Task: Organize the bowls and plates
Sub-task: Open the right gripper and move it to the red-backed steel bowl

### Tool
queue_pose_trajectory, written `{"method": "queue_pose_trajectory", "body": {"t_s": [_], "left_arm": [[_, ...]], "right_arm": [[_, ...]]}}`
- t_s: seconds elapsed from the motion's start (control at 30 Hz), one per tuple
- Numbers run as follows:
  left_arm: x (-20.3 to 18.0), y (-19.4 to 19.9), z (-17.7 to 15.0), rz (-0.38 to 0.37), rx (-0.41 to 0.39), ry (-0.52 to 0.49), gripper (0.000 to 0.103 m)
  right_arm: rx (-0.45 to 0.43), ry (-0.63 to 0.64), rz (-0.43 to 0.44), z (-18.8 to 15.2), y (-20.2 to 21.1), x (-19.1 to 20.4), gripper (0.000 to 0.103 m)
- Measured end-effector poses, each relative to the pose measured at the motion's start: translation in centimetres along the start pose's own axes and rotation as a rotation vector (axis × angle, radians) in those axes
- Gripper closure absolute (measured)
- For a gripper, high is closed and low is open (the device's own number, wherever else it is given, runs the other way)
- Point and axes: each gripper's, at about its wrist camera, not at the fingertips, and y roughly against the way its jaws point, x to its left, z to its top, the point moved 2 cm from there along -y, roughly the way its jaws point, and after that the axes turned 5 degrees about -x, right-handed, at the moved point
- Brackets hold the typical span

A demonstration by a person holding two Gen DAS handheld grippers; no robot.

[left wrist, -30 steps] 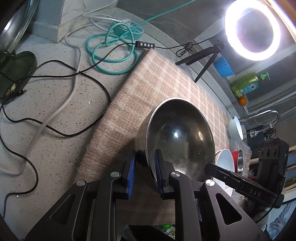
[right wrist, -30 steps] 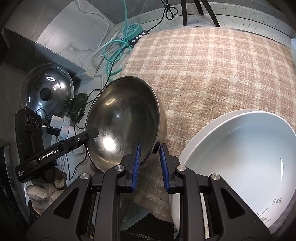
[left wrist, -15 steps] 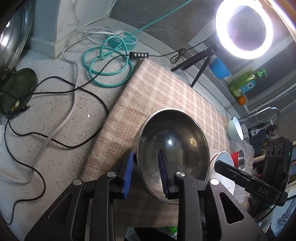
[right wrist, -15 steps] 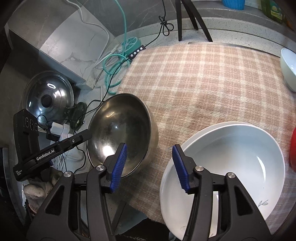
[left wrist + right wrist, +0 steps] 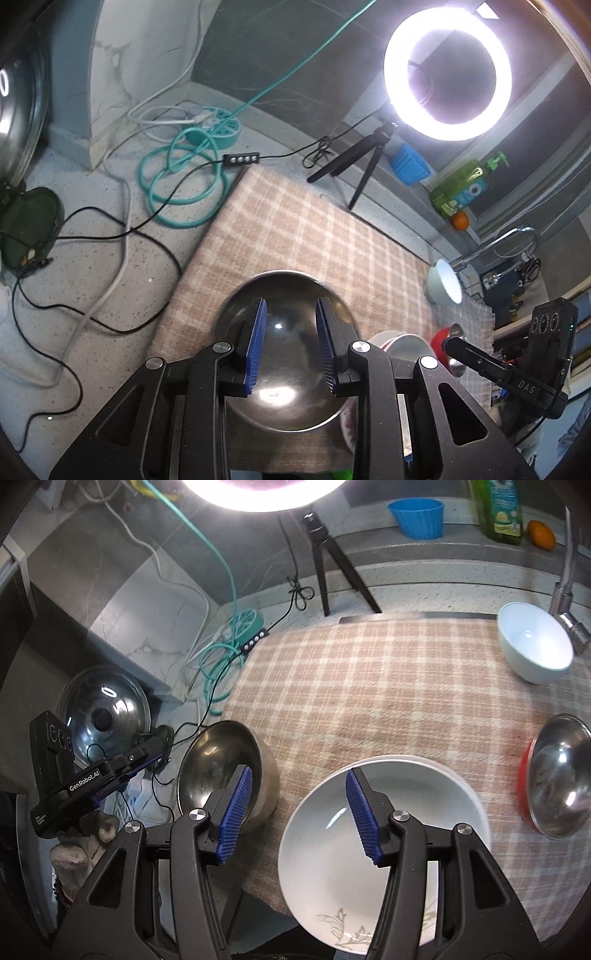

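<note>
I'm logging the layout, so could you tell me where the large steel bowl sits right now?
In the right wrist view, the large steel bowl sits at the checked cloth's left edge, beside the white dish.

From my right camera, the steel bowl [image 5: 225, 771] sits at the left edge of the cloth [image 5: 388, 701] on the bench [image 5: 424, 579], with the wide dish [image 5: 369, 849] just right of it. Far right I see a small metal bowl [image 5: 557, 775]; behind that, near the tap [image 5: 565, 587], another bowl [image 5: 532, 642]
</note>
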Motion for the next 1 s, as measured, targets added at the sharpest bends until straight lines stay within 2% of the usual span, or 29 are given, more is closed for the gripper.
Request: {"method": "queue_pose_trajectory", "body": {"t_s": [0.23, 0.43, 0.73, 1.0], "left_arm": [[-3.6, -0.2, 0.1, -0.069, 0.006, -0.047, 0.077], [-8.1, -1.9, -0.8, -0.146, 0.047, -0.108, 0.077], [-14.6, -5.9, -4.0, -0.229, 0.157, -0.192, 0.077], [-19.0, -9.4, -6.6, -0.277, 0.244, -0.227, 0.077]], "right_arm": [[-0.069, -0.024, -0.063, 0.4, 4.5, -3.8, 0.048], [-0.105, -0.091, -0.139, 0.2, 8.2, -8.9, 0.048], [-0.148, -0.194, -0.265, -0.6, 12.3, -16.9, 0.048], [-0.136, -0.234, -0.294, -1.2, 13.3, -21.5, 0.048]]}}
